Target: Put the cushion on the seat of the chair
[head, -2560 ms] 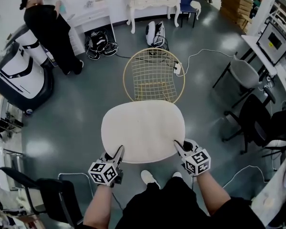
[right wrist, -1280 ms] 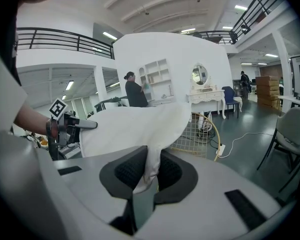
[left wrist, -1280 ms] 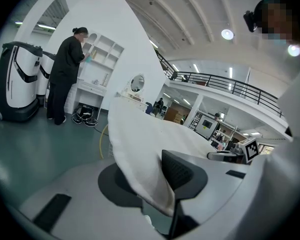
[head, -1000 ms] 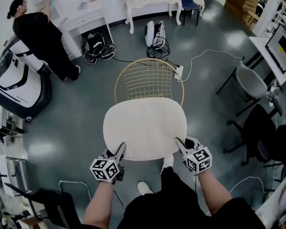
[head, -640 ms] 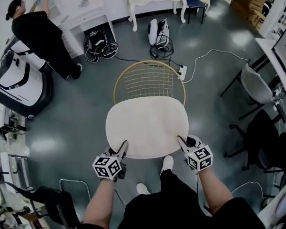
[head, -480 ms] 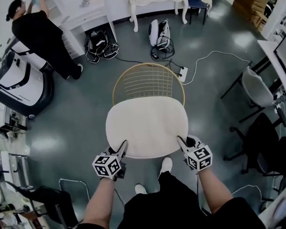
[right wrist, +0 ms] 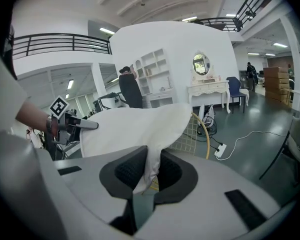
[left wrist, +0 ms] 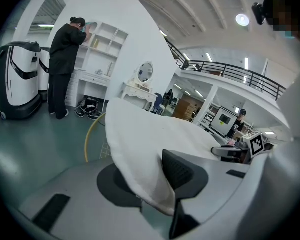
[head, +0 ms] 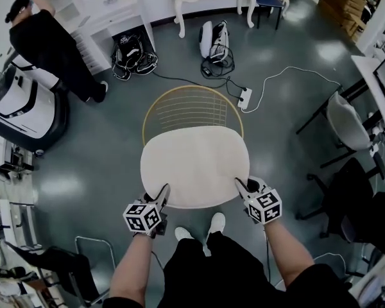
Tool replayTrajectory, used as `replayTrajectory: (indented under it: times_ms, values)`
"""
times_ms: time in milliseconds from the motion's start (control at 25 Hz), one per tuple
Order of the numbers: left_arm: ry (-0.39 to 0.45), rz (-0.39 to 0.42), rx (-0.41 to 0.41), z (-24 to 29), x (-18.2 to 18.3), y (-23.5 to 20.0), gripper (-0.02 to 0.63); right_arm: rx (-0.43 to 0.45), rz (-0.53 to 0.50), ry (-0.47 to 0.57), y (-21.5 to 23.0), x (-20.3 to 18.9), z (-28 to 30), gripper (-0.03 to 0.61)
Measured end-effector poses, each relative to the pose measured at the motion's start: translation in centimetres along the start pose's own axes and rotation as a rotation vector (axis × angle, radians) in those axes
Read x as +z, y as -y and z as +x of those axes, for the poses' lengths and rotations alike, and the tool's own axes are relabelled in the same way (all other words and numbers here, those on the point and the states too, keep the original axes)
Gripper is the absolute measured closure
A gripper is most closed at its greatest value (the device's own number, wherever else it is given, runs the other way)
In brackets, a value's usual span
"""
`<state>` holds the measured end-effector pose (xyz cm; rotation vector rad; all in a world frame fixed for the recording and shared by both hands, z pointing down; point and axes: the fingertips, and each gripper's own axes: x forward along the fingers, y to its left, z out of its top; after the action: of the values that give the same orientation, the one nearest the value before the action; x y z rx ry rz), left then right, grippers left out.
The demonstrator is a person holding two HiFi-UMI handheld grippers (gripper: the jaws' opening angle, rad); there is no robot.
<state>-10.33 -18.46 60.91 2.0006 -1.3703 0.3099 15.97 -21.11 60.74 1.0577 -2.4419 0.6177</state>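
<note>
A round cream cushion [head: 194, 165] hangs flat in the air between my two grippers, over the near part of a gold wire chair [head: 191, 111]. My left gripper [head: 162, 195] is shut on the cushion's near left edge [left wrist: 140, 184]. My right gripper [head: 241, 186] is shut on its near right edge [right wrist: 151, 169]. The chair's round rim and wire back show beyond the cushion [right wrist: 202, 129]; its seat is mostly hidden under the cushion.
A person in black [head: 48, 43] stands at white shelves, far left, beside a white machine [head: 22, 111]. A power strip and cable [head: 245, 96] and bags [head: 215, 40] lie on the floor behind the chair. Office chairs [head: 350, 130] stand at right.
Both grippers have carried the cushion forward, so it now covers more of the chair's frame. The grips on its edge are unchanged.
</note>
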Motion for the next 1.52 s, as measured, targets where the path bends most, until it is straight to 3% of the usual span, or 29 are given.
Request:
replayTrajectory:
  times_ms: [520, 960, 1520]
  values:
    - [-0.081, -0.009, -0.006, 7.8, -1.4, -3.8, 0.471, -0.028, 0.044, -0.08, 4.7, -2.9, 6.4, 0.524]
    - [-0.14, -0.009, -0.026, 14.5, -2.0, -10.5, 0.469, -0.06, 0.073, -0.133, 6.9, -5.0, 14.6, 0.523]
    - [-0.244, -0.02, -0.048, 22.3, -6.1, -17.4, 0.466, -0.119, 0.141, -0.221, 9.7, -11.0, 23.2, 0.523]
